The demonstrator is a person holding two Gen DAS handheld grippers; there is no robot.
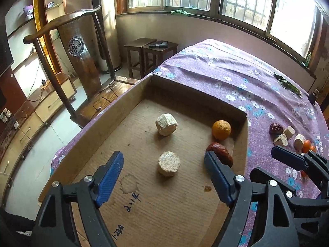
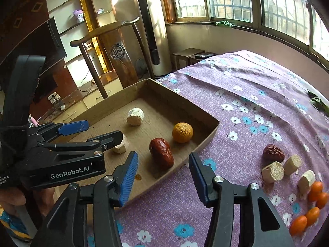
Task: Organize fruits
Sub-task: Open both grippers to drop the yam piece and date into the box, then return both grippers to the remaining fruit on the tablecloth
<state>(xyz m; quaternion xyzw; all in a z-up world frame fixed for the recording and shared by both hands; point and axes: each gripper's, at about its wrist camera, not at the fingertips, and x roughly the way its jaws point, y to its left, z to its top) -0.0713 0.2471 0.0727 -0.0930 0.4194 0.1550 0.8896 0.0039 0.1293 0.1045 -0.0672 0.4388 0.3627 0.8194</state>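
Both tongs spread, pinching nothing: left gripper (image 1: 164,177) over the cardboard tray (image 1: 131,94), right gripper (image 2: 162,177) above its rim; loose fruit pile (image 2: 292,177) at three o'clock.

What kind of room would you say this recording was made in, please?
Most likely a lived-in room of a home. A table under a purple floral cloth stands by barred windows; a carved wooden chair and shelves with a plush toy stand beyond it.
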